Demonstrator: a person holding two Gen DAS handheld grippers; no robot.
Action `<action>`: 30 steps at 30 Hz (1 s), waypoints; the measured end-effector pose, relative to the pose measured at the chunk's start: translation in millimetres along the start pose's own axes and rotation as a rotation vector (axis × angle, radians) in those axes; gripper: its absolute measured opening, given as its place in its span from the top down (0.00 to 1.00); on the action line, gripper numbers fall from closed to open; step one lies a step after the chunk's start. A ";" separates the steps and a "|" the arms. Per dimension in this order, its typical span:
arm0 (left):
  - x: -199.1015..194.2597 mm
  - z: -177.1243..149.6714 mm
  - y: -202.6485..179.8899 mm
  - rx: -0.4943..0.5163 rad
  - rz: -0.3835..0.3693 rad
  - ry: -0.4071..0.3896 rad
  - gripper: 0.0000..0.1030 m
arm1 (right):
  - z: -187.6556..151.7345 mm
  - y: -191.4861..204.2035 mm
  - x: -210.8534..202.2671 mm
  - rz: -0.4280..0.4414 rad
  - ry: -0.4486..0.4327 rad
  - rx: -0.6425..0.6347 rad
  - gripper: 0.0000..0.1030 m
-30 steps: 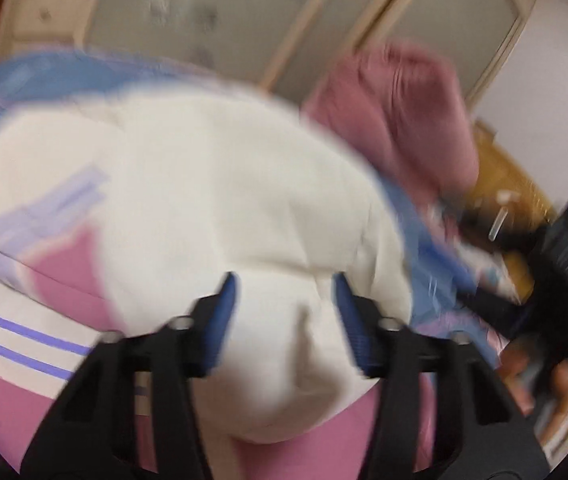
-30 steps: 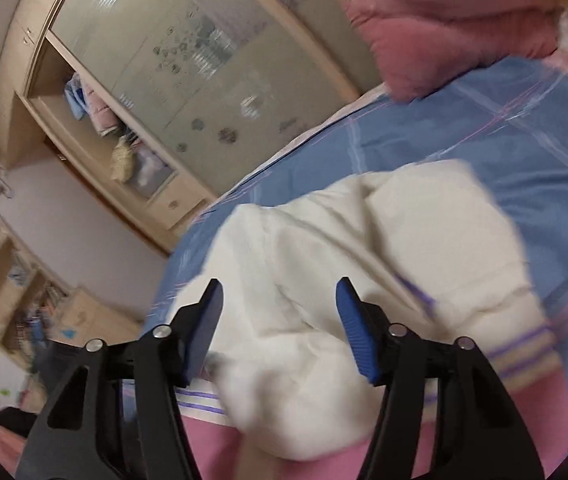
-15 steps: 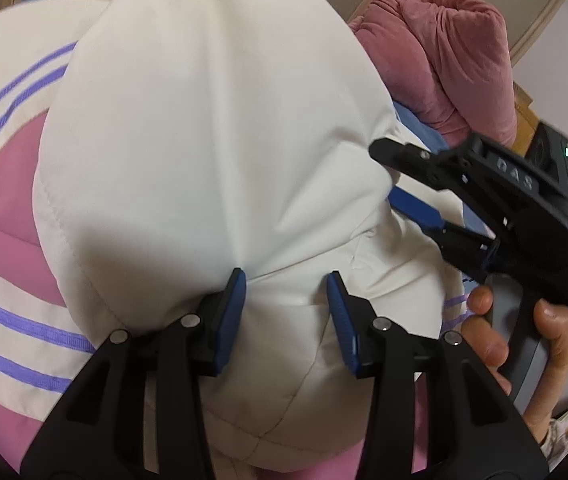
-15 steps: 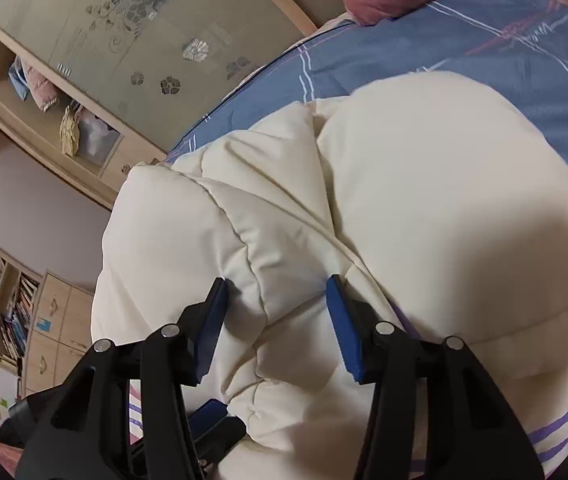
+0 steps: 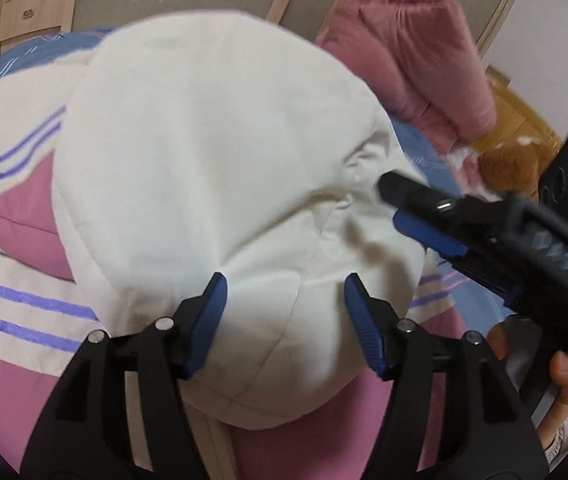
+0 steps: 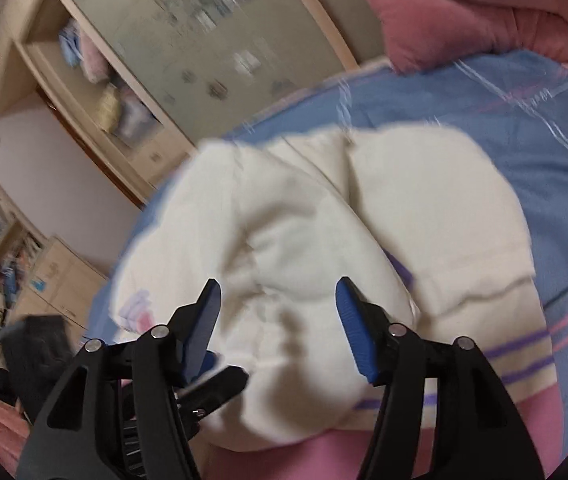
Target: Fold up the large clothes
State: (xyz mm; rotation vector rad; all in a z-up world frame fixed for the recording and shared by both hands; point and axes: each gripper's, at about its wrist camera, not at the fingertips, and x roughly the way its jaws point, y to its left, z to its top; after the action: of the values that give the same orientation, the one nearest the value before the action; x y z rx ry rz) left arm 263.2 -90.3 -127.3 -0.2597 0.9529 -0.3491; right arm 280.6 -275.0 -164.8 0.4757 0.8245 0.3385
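Both grippers' fingers newly parted

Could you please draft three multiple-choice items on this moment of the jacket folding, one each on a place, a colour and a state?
1. Where does the cream padded jacket lie?
A. on a blue bedspread
B. on a wooden floor
C. inside the wardrobe

2. What colour are the thin stripes on the jacket?
A. green
B. purple
C. orange

3. How does the left gripper stand?
A. clamped on a hanger
B. shut, with nothing between its jaws
C. open, with cream fabric bulging between the pads

Key:
1 A: the right wrist view shows blue bedding around the jacket.
2 B: paired purple lines cross the cream and pink panels.
3 C: the blue pads stand apart from the fabric, and the jaws have just been opening; the right gripper is open over the jacket too.
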 end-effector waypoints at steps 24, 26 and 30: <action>-111.3 -103.5 43.1 -0.270 -0.378 0.192 0.26 | -152.7 -4.3 -125.0 0.090 0.127 0.043 0.28; -109.6 -118.3 32.2 -0.242 -0.323 0.215 0.26 | -165.0 -3.4 -127.9 0.088 0.136 0.038 0.28; -110.8 -147.7 -0.4 -0.146 -0.251 0.256 0.26 | -185.0 1.6 -130.4 0.073 0.157 0.033 0.28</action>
State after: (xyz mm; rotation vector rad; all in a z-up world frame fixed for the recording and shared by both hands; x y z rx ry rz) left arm 81.8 -55.6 -126.4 -0.4781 1.2034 -0.5531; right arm 56.0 -284.0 -191.5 0.5160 0.9684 0.4346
